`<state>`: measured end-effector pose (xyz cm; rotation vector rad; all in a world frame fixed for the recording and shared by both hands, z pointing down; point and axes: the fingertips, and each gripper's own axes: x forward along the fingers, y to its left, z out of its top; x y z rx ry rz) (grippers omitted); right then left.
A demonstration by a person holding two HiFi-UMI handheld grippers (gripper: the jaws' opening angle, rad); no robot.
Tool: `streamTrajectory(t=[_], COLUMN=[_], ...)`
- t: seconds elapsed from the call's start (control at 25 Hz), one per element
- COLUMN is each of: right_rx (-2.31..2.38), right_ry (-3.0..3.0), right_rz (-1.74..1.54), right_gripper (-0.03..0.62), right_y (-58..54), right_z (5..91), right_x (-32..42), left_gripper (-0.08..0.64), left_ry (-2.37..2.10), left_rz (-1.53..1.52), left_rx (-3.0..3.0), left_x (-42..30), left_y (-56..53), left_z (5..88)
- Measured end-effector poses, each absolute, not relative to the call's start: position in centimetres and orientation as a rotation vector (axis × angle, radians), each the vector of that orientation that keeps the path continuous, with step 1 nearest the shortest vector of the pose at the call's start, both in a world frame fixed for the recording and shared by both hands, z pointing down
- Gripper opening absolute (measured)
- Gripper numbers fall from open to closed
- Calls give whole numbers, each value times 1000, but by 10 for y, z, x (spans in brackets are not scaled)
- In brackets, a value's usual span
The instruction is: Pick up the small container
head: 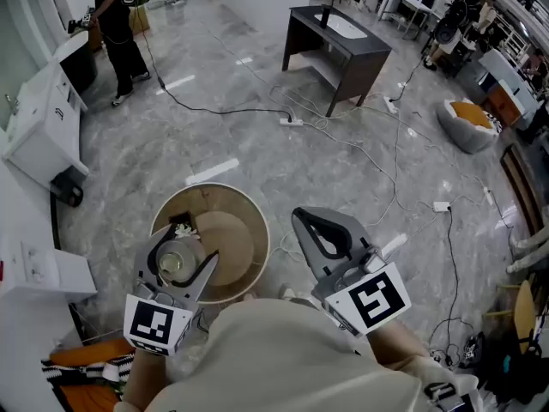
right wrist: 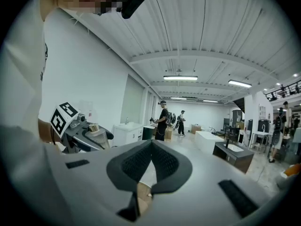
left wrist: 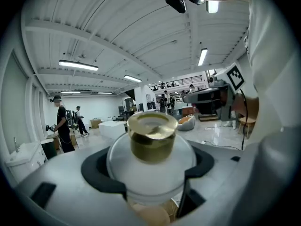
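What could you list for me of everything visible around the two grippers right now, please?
small container: one, clear with gold lid, between the left gripper's jaws.
round table: one, tan, below the left gripper.
sink stand: one, dark with a white basin, far floor.
beanbag: one, grey and orange, floor at right.
cables: several, black and white, across the grey floor.
person: one, in black, far left.
left gripper: one, grey, shut on the container.
right gripper: one, grey, jaws together, empty.
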<state>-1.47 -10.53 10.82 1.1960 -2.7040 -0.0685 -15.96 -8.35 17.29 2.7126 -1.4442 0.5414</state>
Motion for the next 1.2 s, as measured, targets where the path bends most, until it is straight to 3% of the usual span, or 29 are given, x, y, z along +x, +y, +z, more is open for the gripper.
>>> streamTrajectory(t=[1.2], right_rx=[1112], right_ry=[-2643], right_rz=[-47], right_gripper=[-5], right_y=[-120], right_z=[143], right_x=[-4], left_gripper=[334], left_ry=[-1428], left_rz=[597], left_rx=[2641], left_x=[-149], left_y=[-91], left_z=[197])
